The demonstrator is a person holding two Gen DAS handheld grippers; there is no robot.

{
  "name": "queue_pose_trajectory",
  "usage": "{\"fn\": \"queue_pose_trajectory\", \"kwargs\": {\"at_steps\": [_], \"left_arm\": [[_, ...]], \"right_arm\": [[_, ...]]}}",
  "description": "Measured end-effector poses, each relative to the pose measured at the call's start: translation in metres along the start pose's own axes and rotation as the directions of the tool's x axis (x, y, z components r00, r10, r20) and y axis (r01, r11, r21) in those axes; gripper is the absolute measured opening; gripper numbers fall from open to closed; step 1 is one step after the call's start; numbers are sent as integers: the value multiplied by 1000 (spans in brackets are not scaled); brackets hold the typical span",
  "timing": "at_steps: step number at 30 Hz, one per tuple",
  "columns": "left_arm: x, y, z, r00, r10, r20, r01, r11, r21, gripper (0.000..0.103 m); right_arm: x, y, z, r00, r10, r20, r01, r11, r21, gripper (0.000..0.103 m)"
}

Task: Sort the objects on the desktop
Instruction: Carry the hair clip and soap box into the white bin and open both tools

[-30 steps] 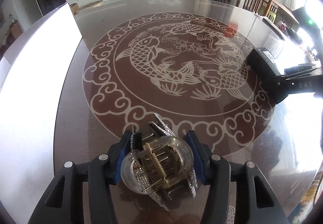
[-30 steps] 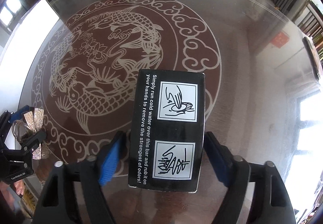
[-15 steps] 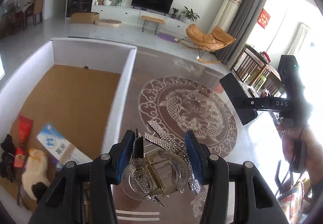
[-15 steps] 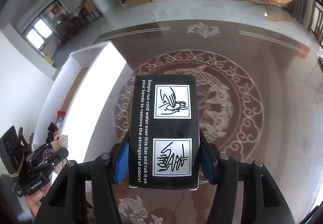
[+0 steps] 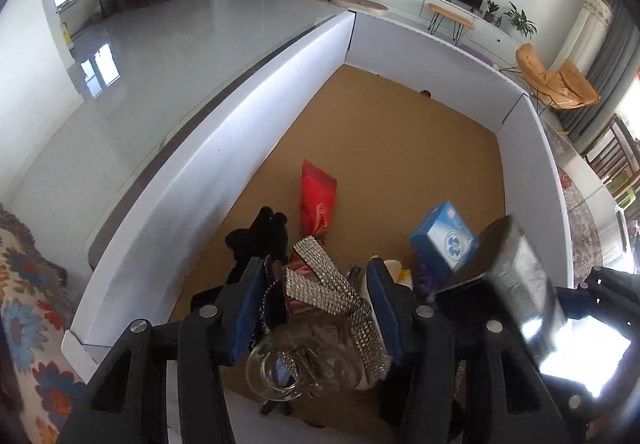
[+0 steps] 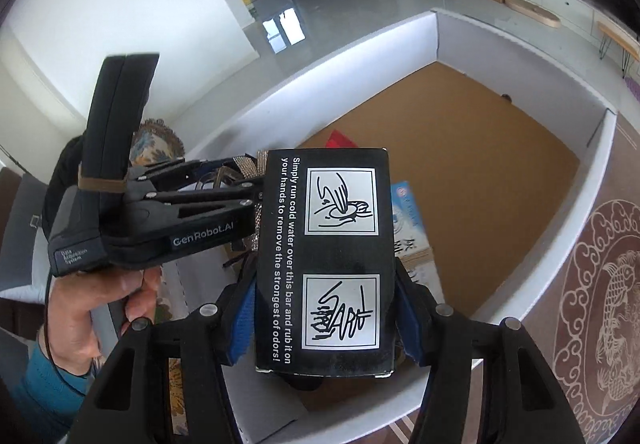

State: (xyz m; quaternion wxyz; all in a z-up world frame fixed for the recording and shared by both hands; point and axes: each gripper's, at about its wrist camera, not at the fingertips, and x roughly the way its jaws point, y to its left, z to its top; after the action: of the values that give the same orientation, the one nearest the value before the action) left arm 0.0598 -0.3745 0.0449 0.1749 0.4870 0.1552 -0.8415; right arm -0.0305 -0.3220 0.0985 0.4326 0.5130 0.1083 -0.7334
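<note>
Rhinestone hair clip [image 5: 320, 320] glitters; black box [image 6: 326, 264] bears white print.

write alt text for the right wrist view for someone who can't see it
The right gripper holds a black box printed with hand-washing pictures over a white-walled bin with a brown floor. Beside it, the left gripper, in a person's hand, carries a rhinestone hair clip.
</note>
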Motion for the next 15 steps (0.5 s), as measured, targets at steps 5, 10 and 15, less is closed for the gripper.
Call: {"fn": "queue_pose_trajectory", "kwargs": {"at_steps": [5,10,15], "left_arm": [[-14,3,-7,997,-9,72,10,1000,-16,84],[-52,-15,-10,968,86,234,-87,996,-7,103],[-66,-28,-20,958,127,257,-99,988,-119,103]], "right_arm": [[13,0,-17,1000,-22,-7,22,1000,6,96],[-37,-17,-17,992,-90,86,88,996,21,103],[-56,-50,-16,977,-205,56,202,978,61,103]]}}
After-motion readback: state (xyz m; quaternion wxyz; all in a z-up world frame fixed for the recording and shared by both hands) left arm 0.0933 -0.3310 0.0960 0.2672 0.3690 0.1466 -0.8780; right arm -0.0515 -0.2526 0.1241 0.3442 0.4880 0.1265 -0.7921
